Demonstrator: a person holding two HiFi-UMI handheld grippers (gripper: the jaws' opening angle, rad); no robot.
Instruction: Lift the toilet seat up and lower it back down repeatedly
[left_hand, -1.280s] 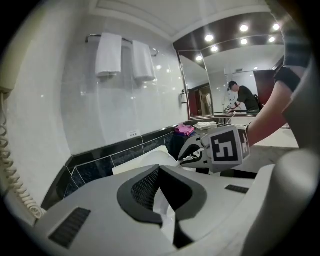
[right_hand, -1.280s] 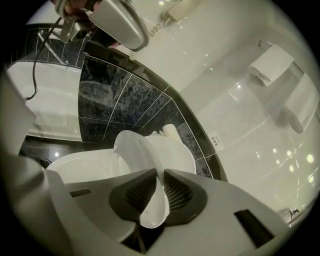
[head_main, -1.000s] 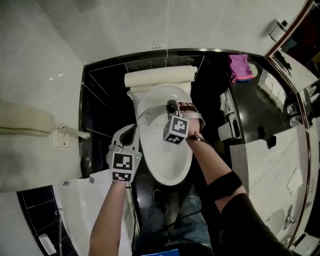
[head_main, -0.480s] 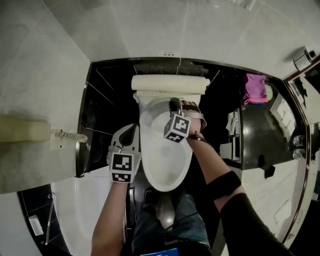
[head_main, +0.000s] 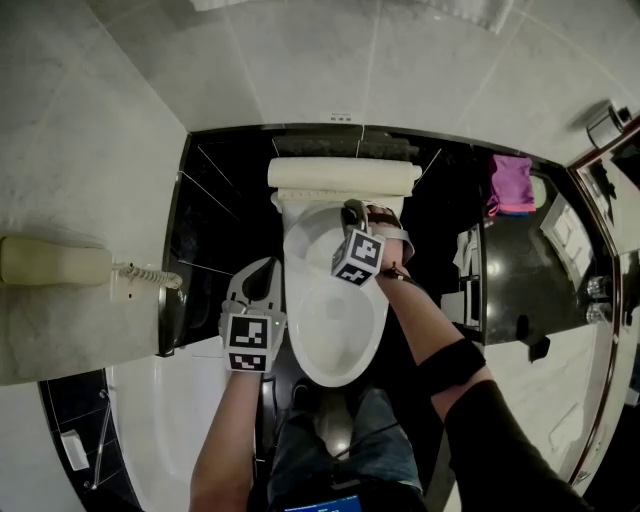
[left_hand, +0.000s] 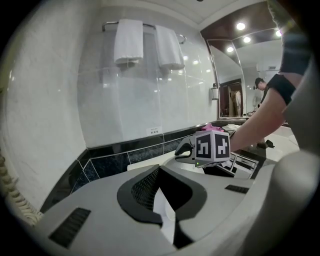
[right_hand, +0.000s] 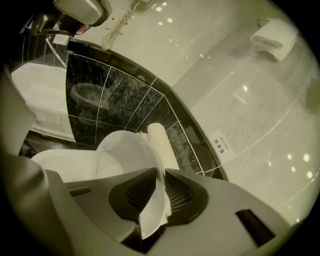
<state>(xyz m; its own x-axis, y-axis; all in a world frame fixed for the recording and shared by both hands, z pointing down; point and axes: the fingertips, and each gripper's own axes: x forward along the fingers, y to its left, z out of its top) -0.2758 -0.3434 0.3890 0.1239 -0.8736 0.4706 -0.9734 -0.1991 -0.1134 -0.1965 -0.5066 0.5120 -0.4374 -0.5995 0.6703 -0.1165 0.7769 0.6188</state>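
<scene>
Over the toilet bowl (head_main: 340, 345) in the head view, the right gripper (head_main: 350, 212) comes in from the lower right. Its forearm is stretched out, with a dark band near the elbow, and its tips are at the raised toilet seat (head_main: 310, 240), just in front of the tank (head_main: 342, 175). The left gripper (head_main: 262, 272) hangs just beside the bowl's left rim, on a bare forearm that comes up from the bottom edge. A wall phone (head_main: 55, 262) with a coiled cord sits far left. A pink cloth (head_main: 512, 182) lies on the counter at right.

From the left gripper view, its jaws are pressed together and pinch nothing. They point across the toilet towards the other gripper's marker cube (left_hand: 211, 147), and two white towels (left_hand: 128, 42) hang on the wall above.

From the right gripper view, the jaws pinch the thin white edge of the seat. The seat stands tilted up off the bowl, with the tank behind it.
</scene>
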